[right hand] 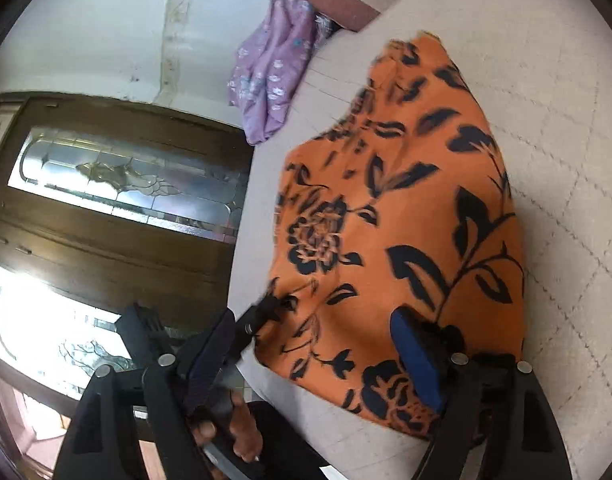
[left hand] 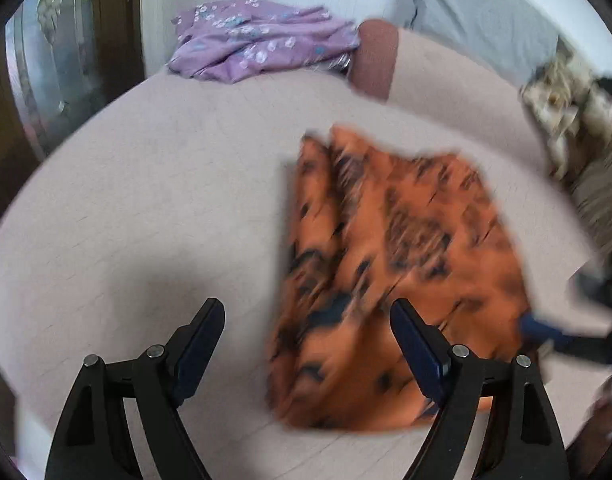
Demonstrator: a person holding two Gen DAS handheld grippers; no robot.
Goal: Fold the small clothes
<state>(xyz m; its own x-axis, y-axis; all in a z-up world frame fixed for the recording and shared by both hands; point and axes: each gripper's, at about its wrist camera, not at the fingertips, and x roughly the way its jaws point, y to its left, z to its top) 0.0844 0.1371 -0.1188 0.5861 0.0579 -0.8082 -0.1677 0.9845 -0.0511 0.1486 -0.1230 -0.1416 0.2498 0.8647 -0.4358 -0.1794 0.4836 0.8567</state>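
Orange floral garment (left hand: 390, 272) flat on pale bedcover (left hand: 146, 200), left gripper (left hand: 306, 344) and right gripper (right hand: 306, 352) both wide apart, empty

An orange cloth (right hand: 394, 216) printed with black flowers and leaves lies folded and flat on the pale quilted bed (right hand: 566, 160); a crumpled lilac floral garment (left hand: 262, 40) sits well apart at the bed's edge.

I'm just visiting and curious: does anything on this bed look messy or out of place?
Yes: the purple floral garment lies crumpled in a heap at the far edge, unfolded, while the orange floral garment lies fairly flat, its far end bunched.
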